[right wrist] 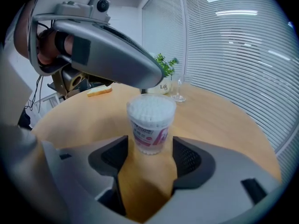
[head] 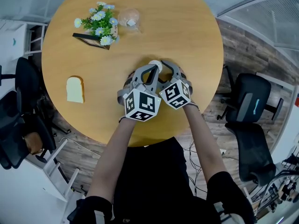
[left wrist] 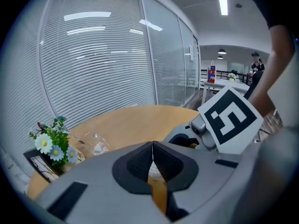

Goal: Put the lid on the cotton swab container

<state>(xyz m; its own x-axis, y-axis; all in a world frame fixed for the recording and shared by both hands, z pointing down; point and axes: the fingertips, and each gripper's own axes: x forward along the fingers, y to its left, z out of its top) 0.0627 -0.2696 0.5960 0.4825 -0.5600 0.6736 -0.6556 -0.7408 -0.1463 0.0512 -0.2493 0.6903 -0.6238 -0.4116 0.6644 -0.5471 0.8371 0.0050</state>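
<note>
You are holding your right gripper (right wrist: 149, 146) with its jaws apart, and the cotton swab container (right wrist: 150, 120) is standing upright between the jaw tips. A pad is sitting on either side of its base, and I cannot tell whether either one is touching it. The container is showing its white swab tips at the top, with no lid on it. You are keeping your left gripper (left wrist: 153, 148) with its jaws pressed together and nothing between them, and it is hanging just above the container. Both grippers are crowding together near the middle of the round wooden table (head: 187, 41). The clear lid (head: 128, 18) is lying well apart at the far side, just beside the flowers (head: 99, 24). A slice of bread (head: 74, 89) is lying toward your left.
</note>
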